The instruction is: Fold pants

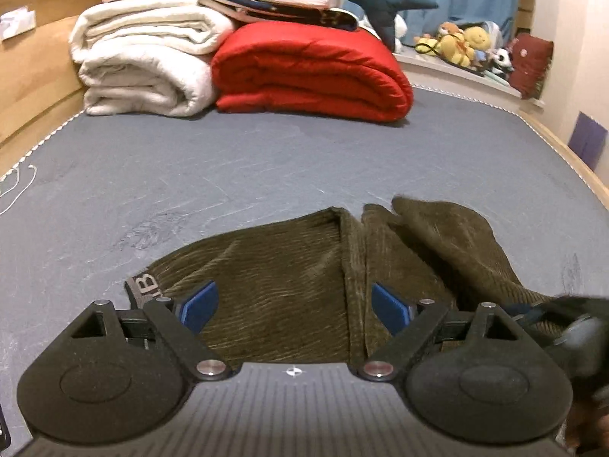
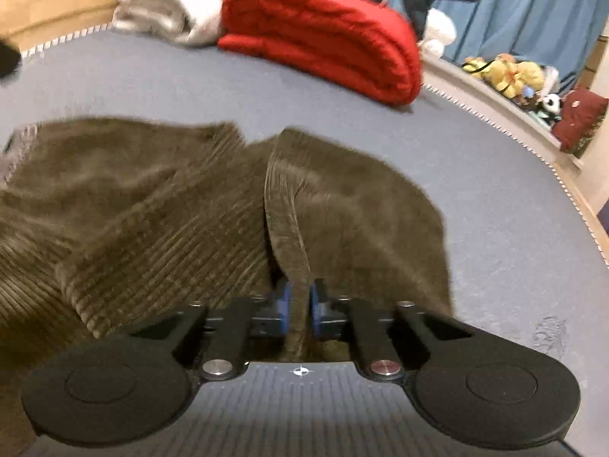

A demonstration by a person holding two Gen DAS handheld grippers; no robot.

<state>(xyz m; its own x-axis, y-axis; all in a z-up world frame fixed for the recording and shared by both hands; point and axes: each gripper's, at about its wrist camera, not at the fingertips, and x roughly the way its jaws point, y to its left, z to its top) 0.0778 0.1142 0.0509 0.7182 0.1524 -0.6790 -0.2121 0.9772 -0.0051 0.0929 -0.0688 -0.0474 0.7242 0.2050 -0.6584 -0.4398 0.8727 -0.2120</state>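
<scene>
Grey mattress (image 1: pixel 266 160): one pants (image 1: pixel 274 285), two quilts, right claw (image 2: pixel 299 306) pinching.

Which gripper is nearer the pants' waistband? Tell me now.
Left. The left gripper hangs open over the pants, the waistband just beside its left finger. The right gripper is shut on a fold of cloth, far from it.

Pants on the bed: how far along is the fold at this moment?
Partly done. The olive corduroy pants lie on the grey mattress, already doubled over in layers, waistband at the left. In hand: the right gripper is shut on a raised fold of cloth; the left gripper is open above the pants. Left: lay that fold down and flatten the rumpled flap.
</scene>
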